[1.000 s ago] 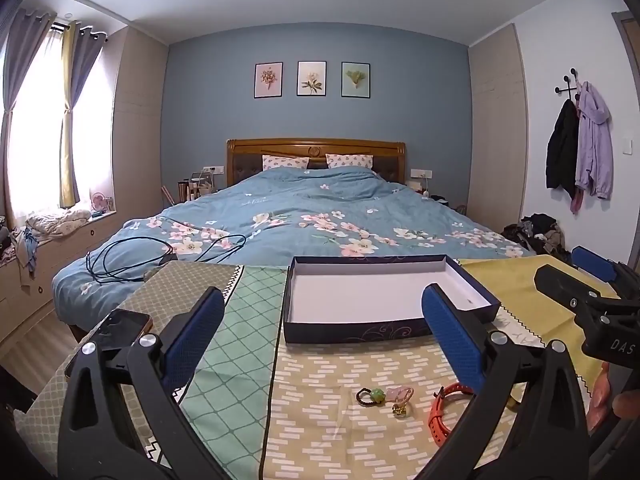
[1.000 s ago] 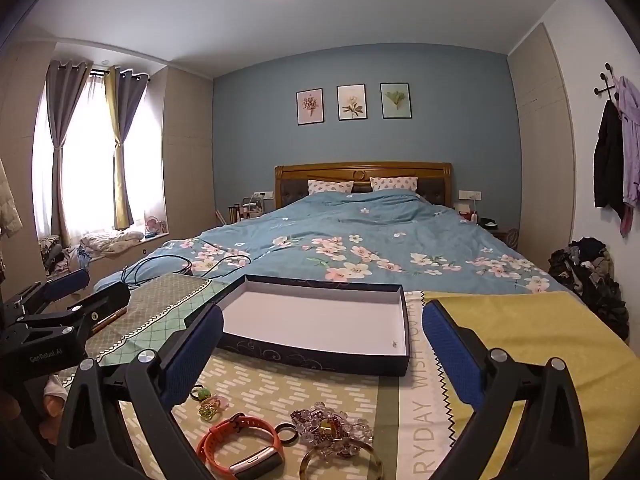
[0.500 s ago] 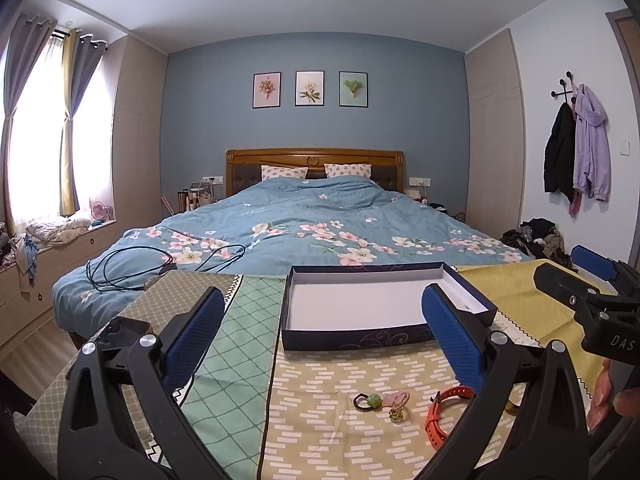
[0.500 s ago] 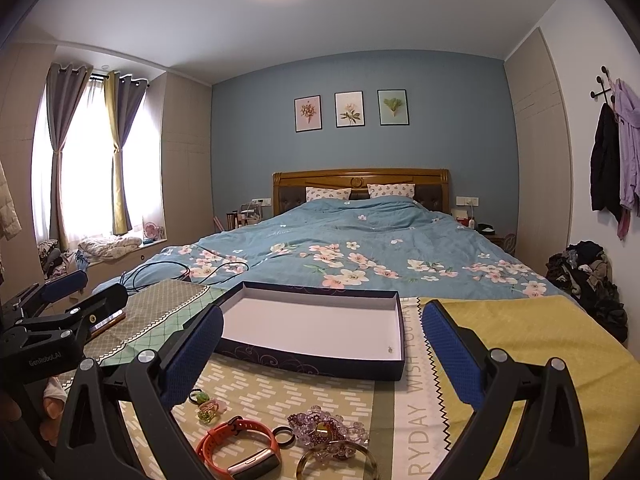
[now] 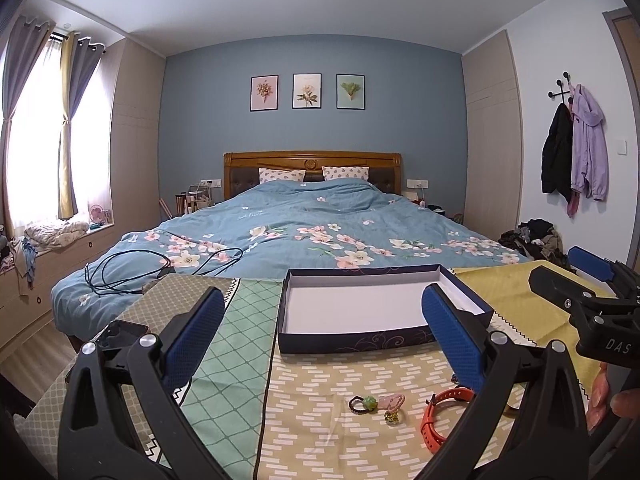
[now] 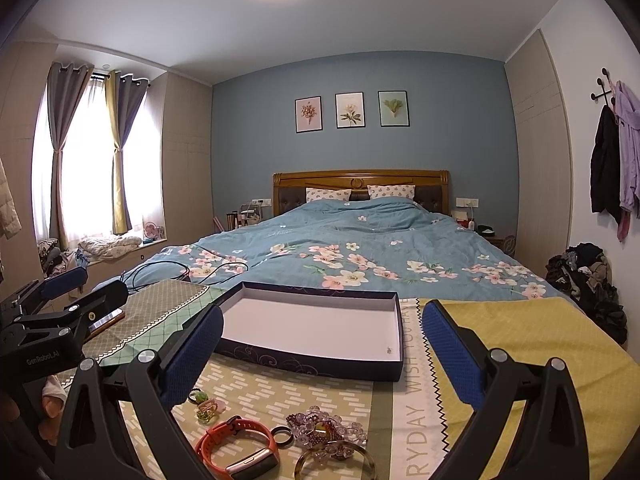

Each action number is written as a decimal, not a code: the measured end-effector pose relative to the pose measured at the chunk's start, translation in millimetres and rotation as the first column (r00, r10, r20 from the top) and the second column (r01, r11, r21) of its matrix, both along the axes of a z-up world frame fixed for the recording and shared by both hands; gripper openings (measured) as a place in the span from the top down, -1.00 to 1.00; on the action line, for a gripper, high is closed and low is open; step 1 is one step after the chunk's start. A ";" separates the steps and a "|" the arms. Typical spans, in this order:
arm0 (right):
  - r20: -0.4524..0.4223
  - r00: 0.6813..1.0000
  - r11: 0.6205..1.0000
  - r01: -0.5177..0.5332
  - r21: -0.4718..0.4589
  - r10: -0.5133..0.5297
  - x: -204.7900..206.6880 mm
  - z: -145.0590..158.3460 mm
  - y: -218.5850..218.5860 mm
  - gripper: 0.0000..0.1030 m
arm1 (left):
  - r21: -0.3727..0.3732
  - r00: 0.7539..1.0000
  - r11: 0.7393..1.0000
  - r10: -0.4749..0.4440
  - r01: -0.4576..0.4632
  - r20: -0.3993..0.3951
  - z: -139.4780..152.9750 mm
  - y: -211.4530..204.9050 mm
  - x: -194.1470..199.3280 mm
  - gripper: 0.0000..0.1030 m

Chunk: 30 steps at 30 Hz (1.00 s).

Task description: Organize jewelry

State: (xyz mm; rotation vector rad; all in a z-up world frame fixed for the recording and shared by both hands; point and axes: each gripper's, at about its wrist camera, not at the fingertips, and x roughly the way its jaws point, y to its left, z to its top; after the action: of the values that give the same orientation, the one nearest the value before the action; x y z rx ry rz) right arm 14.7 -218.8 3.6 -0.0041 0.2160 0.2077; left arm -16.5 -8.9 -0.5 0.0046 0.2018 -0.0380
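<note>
An empty dark blue box [image 5: 360,344] [image 6: 308,364] with a white inside lies on the patterned cloth. In front of it sit an orange wristband [image 5: 434,416] [image 6: 236,446], a green-bead ring [image 5: 362,404] [image 6: 199,396], a pink piece [image 5: 390,401], a black ring [image 6: 283,437], a crystal bracelet [image 6: 326,432] and a gold bangle [image 6: 336,462]. My left gripper [image 5: 318,336] is open above the cloth, nothing between its fingers. My right gripper [image 6: 320,344] is open too, over the jewelry, and empty.
The cloth-covered table [image 5: 320,432] stands at the foot of a bed with a blue floral cover [image 5: 304,232]. A phone [image 5: 116,330] lies on the table's left part. Black cables [image 5: 132,268] rest on the bed. A hand [image 5: 616,396] holds the right gripper.
Both views have tilted upward a little, so the box and jewelry sit lower in frame. Neither gripper has changed its opening, and the jewelry lies where it was.
</note>
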 end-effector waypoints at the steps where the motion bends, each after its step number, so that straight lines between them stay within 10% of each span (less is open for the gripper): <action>1: 0.000 1.000 1.000 -0.001 0.001 0.001 -0.2 0.0 0.0 -0.87 | -0.001 1.000 1.000 -0.001 0.001 0.000 0.3 -0.1 -0.5 -0.89; 30: -0.011 1.000 1.000 -0.012 -0.002 0.012 2.0 -5.7 2.3 -0.87 | -0.005 1.000 1.000 -0.013 0.013 -0.006 2.9 -1.1 1.9 -0.89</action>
State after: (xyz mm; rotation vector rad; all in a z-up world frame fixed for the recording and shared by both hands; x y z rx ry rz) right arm 16.7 -216.6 -2.1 -0.0067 0.2276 0.2197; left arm -14.7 -9.9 2.4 0.0010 0.2077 -0.0512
